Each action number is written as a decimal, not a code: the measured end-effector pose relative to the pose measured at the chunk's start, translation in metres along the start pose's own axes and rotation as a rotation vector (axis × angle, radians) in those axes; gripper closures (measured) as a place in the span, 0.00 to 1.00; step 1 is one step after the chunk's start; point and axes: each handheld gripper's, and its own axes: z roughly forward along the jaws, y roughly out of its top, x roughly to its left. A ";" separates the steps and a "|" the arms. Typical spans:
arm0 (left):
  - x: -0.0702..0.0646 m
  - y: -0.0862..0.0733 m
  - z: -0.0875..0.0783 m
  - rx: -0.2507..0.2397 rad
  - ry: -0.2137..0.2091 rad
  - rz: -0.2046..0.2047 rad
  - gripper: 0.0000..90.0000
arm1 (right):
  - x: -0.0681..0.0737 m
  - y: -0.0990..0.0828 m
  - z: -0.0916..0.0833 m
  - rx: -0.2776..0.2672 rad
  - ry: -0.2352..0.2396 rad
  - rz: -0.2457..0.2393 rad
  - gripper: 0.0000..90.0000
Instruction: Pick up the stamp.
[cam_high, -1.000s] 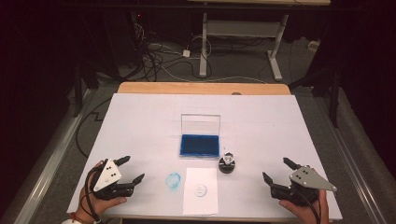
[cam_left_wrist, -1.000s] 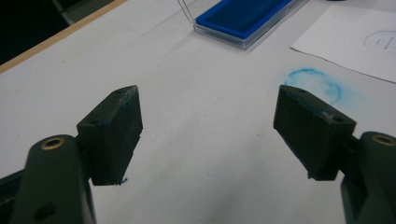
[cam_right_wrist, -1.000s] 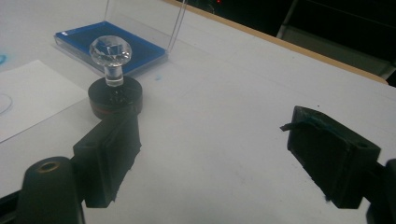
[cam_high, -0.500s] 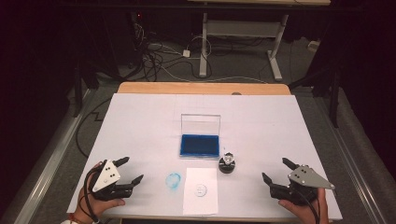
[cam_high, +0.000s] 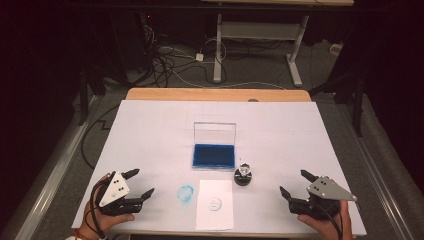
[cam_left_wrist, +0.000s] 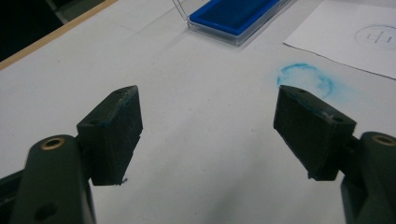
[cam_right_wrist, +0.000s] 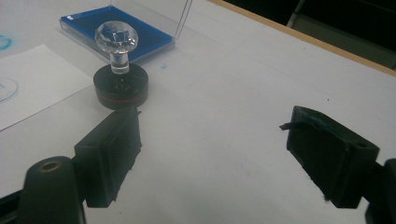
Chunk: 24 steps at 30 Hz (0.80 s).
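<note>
A round black stamp with a clear crystal knob (cam_high: 243, 175) (cam_right_wrist: 120, 79) stands upright just right of a blue ink pad (cam_high: 213, 155) (cam_left_wrist: 236, 14) (cam_right_wrist: 116, 31), whose clear lid is raised. In front lies a white sheet (cam_high: 215, 204) (cam_left_wrist: 348, 35) (cam_right_wrist: 32, 88) bearing a faint round print. A blue ink ring (cam_high: 185, 193) (cam_left_wrist: 306, 79) marks the table left of the sheet. My left gripper (cam_high: 139, 183) (cam_left_wrist: 208, 133) rests at the front left, open and empty. At the front right, my right gripper (cam_high: 296, 183) (cam_right_wrist: 212, 156) is open too, with nothing between its fingers.
The white table top (cam_high: 150, 135) has a wooden strip (cam_high: 215, 94) along its far edge. Beyond it on the floor are cables and the legs of another desk (cam_high: 255, 45). Dark floor lies on both sides.
</note>
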 end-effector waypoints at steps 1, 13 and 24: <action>0.000 0.000 0.000 0.000 0.000 0.000 0.25 | 0.000 0.000 0.000 0.000 0.000 0.000 0.20; -0.001 0.000 0.002 0.009 -0.007 0.002 0.25 | -0.002 0.012 0.001 0.034 0.075 -0.005 0.20; -0.001 0.000 0.002 0.009 -0.016 0.001 0.25 | 0.001 0.041 0.005 0.053 0.149 -0.049 0.23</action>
